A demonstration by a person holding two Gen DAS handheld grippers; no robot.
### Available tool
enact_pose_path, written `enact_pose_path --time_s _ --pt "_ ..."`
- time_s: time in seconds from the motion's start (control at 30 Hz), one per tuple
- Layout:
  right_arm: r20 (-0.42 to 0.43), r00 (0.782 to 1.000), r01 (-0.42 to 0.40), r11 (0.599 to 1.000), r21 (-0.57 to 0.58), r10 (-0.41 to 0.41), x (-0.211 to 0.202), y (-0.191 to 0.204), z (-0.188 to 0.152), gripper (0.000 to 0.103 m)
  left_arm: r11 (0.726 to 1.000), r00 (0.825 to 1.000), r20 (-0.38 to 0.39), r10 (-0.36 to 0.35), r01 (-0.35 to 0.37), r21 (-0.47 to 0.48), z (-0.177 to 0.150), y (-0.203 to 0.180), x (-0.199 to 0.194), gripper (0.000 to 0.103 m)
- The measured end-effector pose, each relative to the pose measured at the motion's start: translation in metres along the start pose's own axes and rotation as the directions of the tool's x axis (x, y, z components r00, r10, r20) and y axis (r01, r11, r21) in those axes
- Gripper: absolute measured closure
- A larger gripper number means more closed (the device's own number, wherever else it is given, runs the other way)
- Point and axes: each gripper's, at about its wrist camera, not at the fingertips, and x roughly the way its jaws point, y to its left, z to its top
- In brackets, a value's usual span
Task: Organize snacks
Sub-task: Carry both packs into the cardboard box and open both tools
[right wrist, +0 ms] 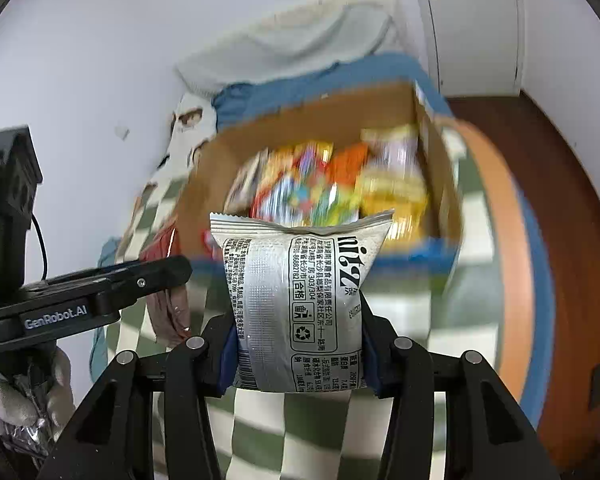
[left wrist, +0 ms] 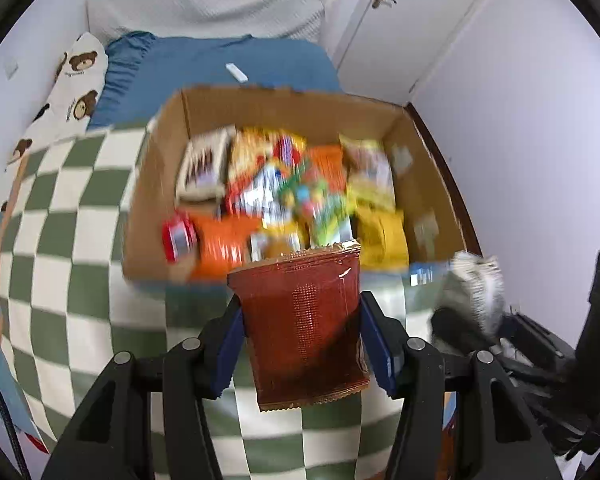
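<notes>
White walls (left wrist: pixel 520 128) and door (left wrist: pixel 396 28) surround a bed (left wrist: pixel 80 220) under a green-checked blanket.

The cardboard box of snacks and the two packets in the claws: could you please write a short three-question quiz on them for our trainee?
1. True or false: the left claw is shut on a silver packet.
2. Which packet does the right claw hold? A) yellow B) silver with black print C) orange
3. Fill in: the cardboard box rests on a green and white ______ blanket.

Key:
1. False. It grips the dark red packet, pads pressing both its sides.
2. B. The silver packet sits between the pads, in front of the box.
3. Checked.
</notes>
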Motion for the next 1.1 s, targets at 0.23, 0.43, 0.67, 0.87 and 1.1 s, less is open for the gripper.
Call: enact_pose_path --time_s 0.23,0.43,0.67,0.87,1.1 --pt "0.01 0.996 0.089 0.996 -0.027 -0.088 0.038 -0.013 0.073 0.052 0.994 0.994 -0.031 0.106 -0.107 -0.017 0.074 0.035 0.043 0.051" --pt "-0.03 0.988 0.149 0.989 0.006 -0.149 0.084 -0.029 0.119 0.051 0.984 0.982 -0.09 0.166 -0.17 -0.044 0.108 0.064 0.083 0.05" --pt "-0.136 0.969 0.209 0.978 0.008 -0.206 0.132 -0.04 0.135 0.001 0.977 0.964 -0.176 0.201 -0.21 -0.036 0.119 0.072 0.117 0.016" --pt "-0.175 0.95 0.26 0.965 -0.013 -0.258 0.134 -0.043 0.119 0.001 0.975 0.959 -0.181 0.216 -0.223 -0.02 0.108 0.071 0.125 0.006" --pt "-0.176 0.943 0.285 0.958 -0.008 -0.282 0.13 -0.043 0.109 0.001 0.974 0.964 -0.145 0.224 -0.228 -0.01 0.091 0.067 0.121 0.006"
